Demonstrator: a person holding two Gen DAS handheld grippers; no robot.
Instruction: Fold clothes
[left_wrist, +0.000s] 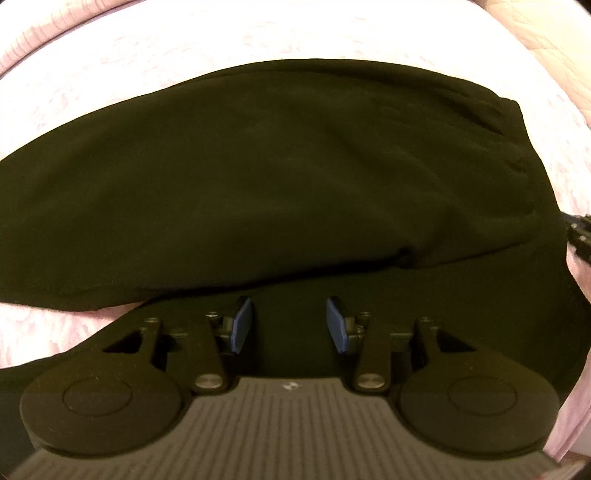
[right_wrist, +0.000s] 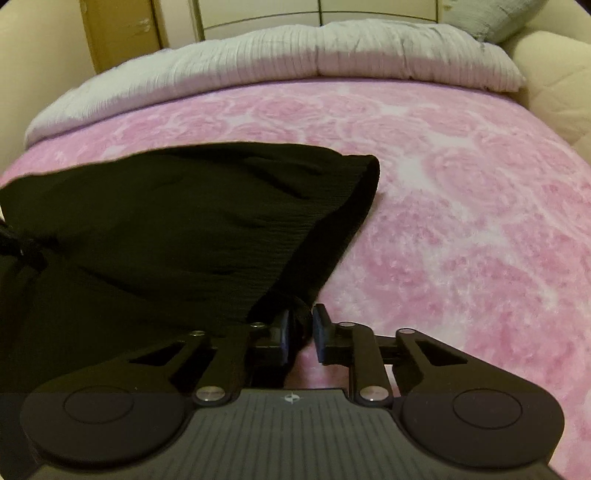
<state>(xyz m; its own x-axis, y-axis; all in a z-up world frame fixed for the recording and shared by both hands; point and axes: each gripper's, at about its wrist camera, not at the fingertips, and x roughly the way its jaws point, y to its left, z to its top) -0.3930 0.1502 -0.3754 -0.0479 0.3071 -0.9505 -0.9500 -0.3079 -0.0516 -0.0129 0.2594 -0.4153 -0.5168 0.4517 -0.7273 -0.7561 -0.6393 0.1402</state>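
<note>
Across both views we see a pink blanket (right_wrist: 461, 206) with a rose pattern covering the bed, filling the right half of the right wrist view and the upper rim of the left wrist view. Along the top of the right wrist view a pale grey ribbed quilt (right_wrist: 295, 55) lies bunched across the far end of the bed, with a cream upholstered edge (right_wrist: 554, 81) at the upper right and a wooden door (right_wrist: 122, 33) at the upper left.

On the blanket lies the black garment (right_wrist: 177, 229), spread over the left and centre of the right wrist view; in the left wrist view it fills most of the middle band, one layer folded over another, its edge crossing the frame just above the fingers.

Low in the centre of the left wrist view our left gripper (left_wrist: 290, 325) hangs over the dark cloth with its blue pads (left_wrist: 242, 325) standing well apart and nothing pinched between them.

Low in the centre of the right wrist view our right gripper (right_wrist: 301, 336) has its jaws narrowed to a small gap, with a corner of the black garment hanging between them; whether the pads truly press it we cannot tell.
</note>
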